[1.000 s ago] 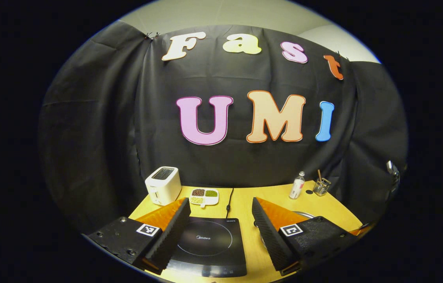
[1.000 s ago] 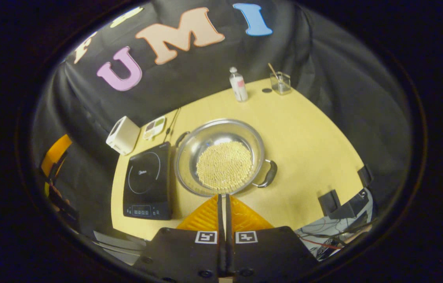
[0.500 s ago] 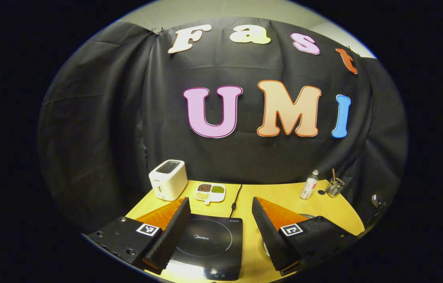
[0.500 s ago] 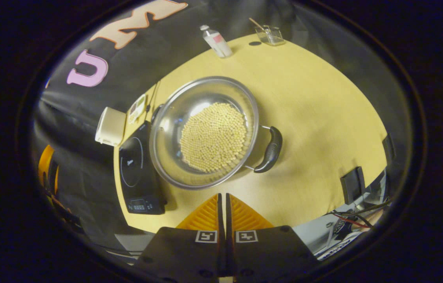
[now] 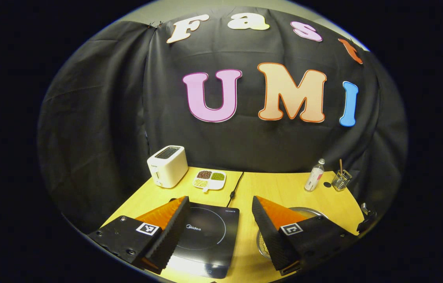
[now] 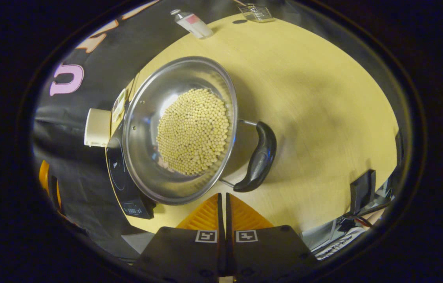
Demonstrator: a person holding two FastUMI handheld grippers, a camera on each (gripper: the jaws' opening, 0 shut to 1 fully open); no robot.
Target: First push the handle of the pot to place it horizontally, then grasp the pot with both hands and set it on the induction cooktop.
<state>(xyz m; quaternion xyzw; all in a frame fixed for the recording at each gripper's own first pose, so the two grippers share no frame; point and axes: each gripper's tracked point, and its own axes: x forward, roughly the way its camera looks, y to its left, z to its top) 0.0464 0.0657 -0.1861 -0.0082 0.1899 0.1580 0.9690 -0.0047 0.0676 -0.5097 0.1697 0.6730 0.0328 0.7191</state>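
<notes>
My right gripper point(image 6: 222, 196), fingers pressed together on nothing, hovers just beside the pot point(image 6: 180, 129) of beans and its black handle point(image 6: 259, 157). My left gripper point(image 5: 219, 220) is spread wide above the induction cooktop point(image 5: 205, 236), beside the pot.

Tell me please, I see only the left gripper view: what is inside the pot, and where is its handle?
Observer: The pot holds pale round beans.
Operator: And the handle?
Observer: One dark handle sticks out on the side away from the induction cooktop.
Operator: Is the right gripper open?
Observer: No, the right gripper is shut and empty, close to the pot's near rim.
</notes>
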